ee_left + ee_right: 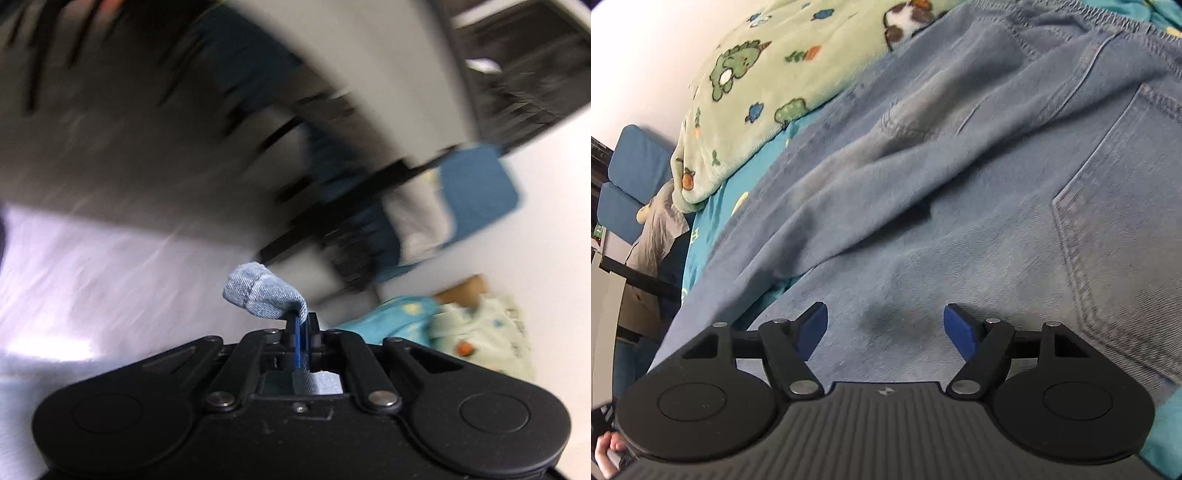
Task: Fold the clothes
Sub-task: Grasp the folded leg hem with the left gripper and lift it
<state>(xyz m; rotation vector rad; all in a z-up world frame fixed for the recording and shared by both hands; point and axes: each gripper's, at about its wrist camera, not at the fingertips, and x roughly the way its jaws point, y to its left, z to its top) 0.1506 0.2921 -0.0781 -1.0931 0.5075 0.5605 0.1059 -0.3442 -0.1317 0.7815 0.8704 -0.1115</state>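
Left gripper (303, 325) pinches a hemmed corner of the jeans (264, 295), lifted clear. Right gripper (885, 328) hovers wide open, holding nothing, above the jeans spread on the teal sheet (713, 206), with a dinosaur-print blanket (768, 85) bunched far left.

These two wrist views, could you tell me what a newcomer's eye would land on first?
In the right wrist view, the blue jeans fill the frame, spread beneath the open right gripper. A green dinosaur blanket lies at upper left. In the blurred left view, the left gripper pinches a denim hem.
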